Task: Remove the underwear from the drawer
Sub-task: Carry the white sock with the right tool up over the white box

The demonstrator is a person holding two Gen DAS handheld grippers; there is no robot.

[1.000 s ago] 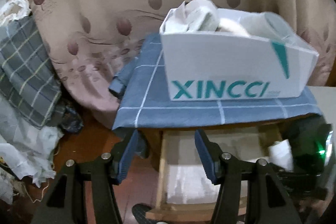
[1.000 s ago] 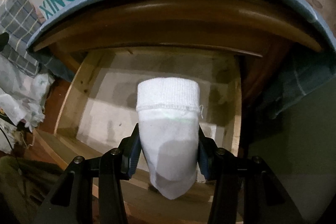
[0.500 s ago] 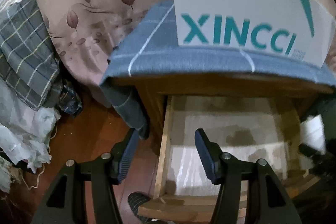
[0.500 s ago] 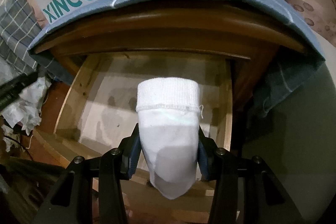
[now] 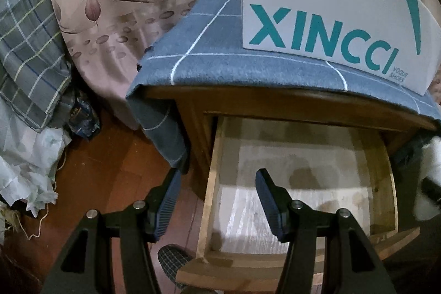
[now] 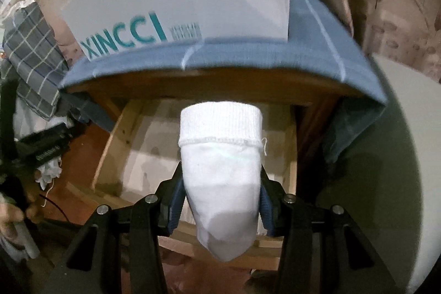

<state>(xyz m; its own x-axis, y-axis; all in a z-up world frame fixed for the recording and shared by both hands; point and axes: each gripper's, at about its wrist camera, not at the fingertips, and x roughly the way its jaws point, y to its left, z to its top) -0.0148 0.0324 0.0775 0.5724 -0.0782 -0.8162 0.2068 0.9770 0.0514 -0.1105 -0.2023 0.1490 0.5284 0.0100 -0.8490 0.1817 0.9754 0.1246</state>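
White ribbed knit fabric, a folded bundle of underwear, is clamped between the blue-padded fingers of the right gripper, its cuffed end pointing forward and its tapered end hanging toward the camera. It is held above the open wooden drawer, clear of the pale lined floor, so the lifting-out step is judged to be in hand and nearly complete. In the left wrist view the drawer appears bare inside, and a sliver of the white bundle is glimpsed at the right edge. The left gripper is held partly open with nothing between its fingers, poised over the drawer's left wall. Above the drawer, the wooden table top is draped with a blue checked cloth, on which a white cardboard shoebox with teal lettering is set. A leaf-patterned pink bedspread and a grey plaid fabric are seen beyond. For the next move, the bundle would need to be carried clear of the drawer front and set down somewhere, with the grip kept firm until then.
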